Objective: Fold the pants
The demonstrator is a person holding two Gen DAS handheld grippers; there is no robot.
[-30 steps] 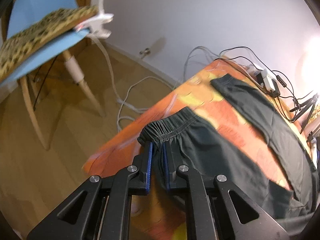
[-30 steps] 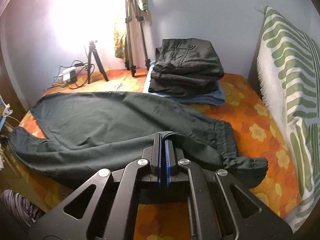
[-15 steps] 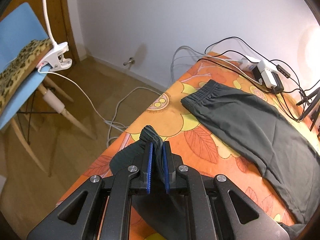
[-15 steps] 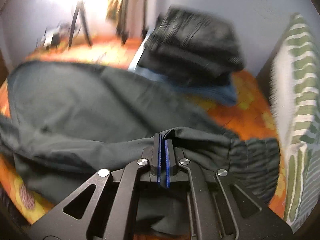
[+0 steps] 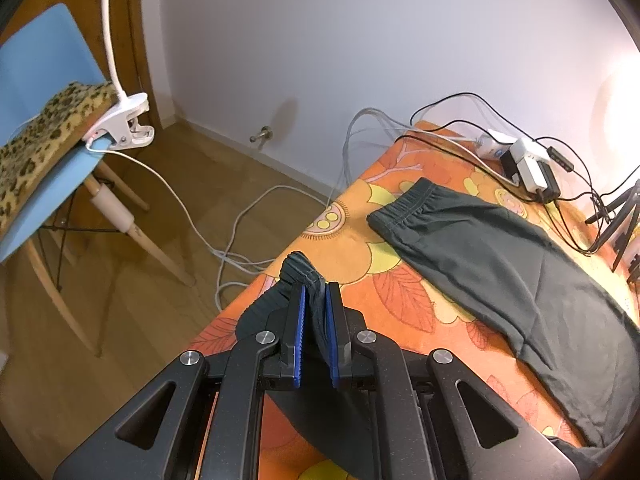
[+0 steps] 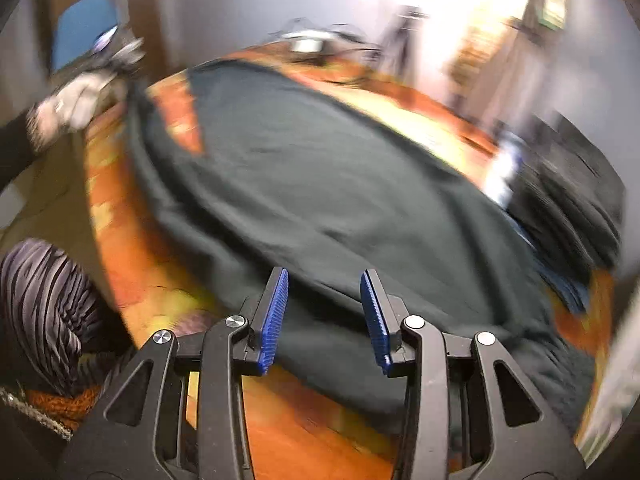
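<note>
The dark pants [image 6: 320, 184] lie spread on the orange bedspread [image 5: 360, 248] — left gripper [image 5: 316, 312] clenched on one cuff, right gripper [image 6: 324, 304] opening, fabric unpinched — so I'd regrip next for the lengthwise fold.

Pants [image 5: 520, 280] on bedspread [image 5: 360, 248]

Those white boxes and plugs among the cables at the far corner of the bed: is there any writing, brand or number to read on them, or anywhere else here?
None can be read.
White adapters: a blue patch on the plug beside them, too small to read.
Dark pants: no label shows.
Orange bedspread: flowers only, no words.
Right wrist view: too blurred for any text.
</note>
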